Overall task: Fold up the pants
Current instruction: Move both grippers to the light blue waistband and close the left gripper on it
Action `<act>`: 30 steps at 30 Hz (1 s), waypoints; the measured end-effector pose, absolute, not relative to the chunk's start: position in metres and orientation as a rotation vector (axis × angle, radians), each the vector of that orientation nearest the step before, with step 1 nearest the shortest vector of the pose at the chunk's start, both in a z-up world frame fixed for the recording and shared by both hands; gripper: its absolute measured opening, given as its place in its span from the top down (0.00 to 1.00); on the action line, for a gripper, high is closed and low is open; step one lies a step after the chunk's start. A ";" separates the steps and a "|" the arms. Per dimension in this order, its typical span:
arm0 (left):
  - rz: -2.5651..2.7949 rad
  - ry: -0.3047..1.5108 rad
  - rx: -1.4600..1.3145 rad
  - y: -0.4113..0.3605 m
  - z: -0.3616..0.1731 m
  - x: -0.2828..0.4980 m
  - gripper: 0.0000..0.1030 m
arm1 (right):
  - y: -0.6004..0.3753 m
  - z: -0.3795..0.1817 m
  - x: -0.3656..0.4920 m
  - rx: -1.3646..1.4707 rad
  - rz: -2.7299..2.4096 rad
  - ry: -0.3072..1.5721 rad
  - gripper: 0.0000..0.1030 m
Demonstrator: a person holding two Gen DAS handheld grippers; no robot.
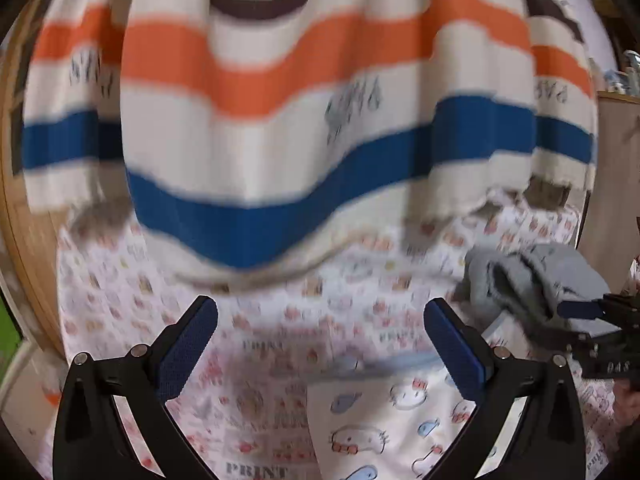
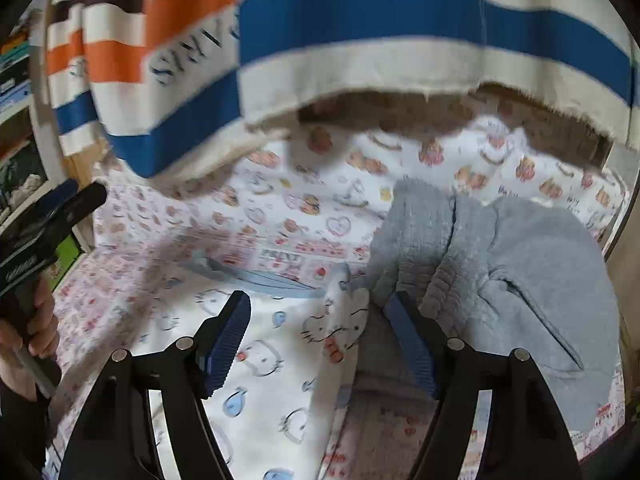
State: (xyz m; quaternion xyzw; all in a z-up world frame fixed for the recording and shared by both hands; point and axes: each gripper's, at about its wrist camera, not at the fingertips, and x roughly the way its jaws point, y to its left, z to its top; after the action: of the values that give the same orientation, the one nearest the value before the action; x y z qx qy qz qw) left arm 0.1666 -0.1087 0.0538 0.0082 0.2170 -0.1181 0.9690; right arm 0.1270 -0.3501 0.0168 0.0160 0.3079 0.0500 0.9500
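Both jaws of the left hand-held gripper point(image 1: 320, 340) stand wide apart with nothing between them, hovering over the patterned bedsheet point(image 1: 280, 344) in the lower half of the left wrist view. Over on the right wrist view, the right hand-held gripper point(image 2: 320, 344) is released too, its blue pads spread with no cloth pinched; the edge of a white cartoon-print cloth point(image 2: 280, 360) lies beneath the gap. Just beside its right-hand finger, the grey pants point(image 2: 520, 272) sit in a bunched heap on the bed, filling the right side of that frame, ribbed waistband towards the centre. From the left wrist view the same pants show at the right edge, with the other gripper's dark frame touching or just over them; I cannot tell which. At the left edge of the right wrist view, a hand point(image 2: 36, 320) grips the other tool's handle. Across the top of both frames hangs a striped blanket point(image 1: 320, 120), orange and blue bands on cream, blurred.
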 end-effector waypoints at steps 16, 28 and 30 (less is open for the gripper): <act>-0.162 0.669 -0.064 -0.083 -0.002 0.212 0.07 | -0.357 -0.029 0.178 0.066 0.014 0.761 0.79; -0.283 0.770 -0.182 -0.077 -0.015 0.227 0.07 | -0.385 -0.008 0.151 0.105 0.019 0.686 0.98; -0.329 0.802 -0.214 -0.078 -0.020 0.230 0.07 | -0.385 -0.008 0.147 0.096 0.009 0.695 0.98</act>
State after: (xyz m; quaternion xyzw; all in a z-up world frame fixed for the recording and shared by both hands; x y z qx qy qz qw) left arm 0.2304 -0.0784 -0.0200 -0.1035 0.3877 -0.1592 0.9020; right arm 0.1475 -0.3851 -0.0084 0.0471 0.3403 0.0042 0.9391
